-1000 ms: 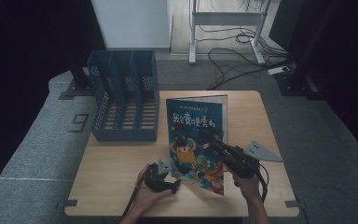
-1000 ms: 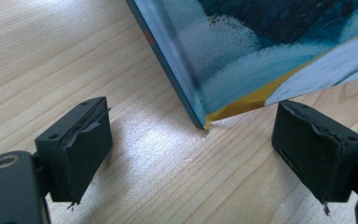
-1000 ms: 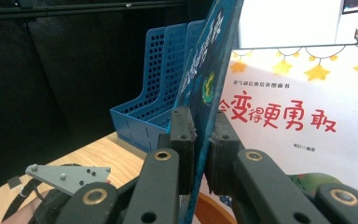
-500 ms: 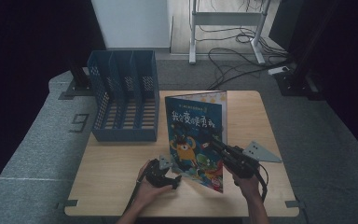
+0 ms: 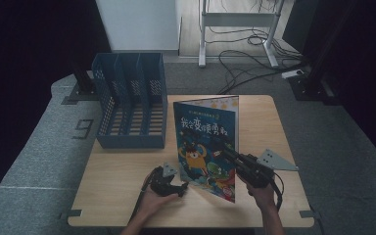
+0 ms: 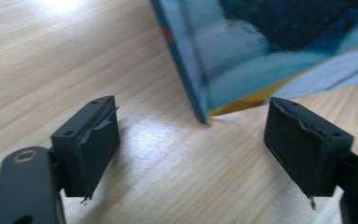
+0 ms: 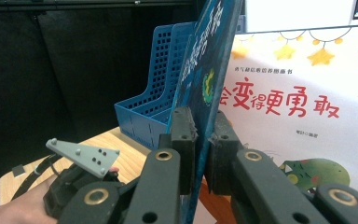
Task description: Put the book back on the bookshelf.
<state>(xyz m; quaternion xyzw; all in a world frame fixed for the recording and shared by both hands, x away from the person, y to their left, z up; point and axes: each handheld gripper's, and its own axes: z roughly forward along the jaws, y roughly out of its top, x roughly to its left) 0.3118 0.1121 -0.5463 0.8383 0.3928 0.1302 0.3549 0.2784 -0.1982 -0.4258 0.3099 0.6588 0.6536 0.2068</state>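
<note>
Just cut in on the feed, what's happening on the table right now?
A person is working with a gripper in each hand. The right gripper is shut on the front cover of a picture book, holding it raised off the table with its lower corner resting on the wood. The left gripper sits open on the table, its jaws either side of that corner without touching it. The blue file rack stands behind, at the table's far left.

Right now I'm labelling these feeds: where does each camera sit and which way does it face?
High view: above the person's side, looking forward and down on table, rack, both hands.
Left gripper view: rides left gripper, low over the wood, open jaws facing book corner.
Right gripper view: rides right gripper, clamping the book; left hand beyond.
All share the book.
</note>
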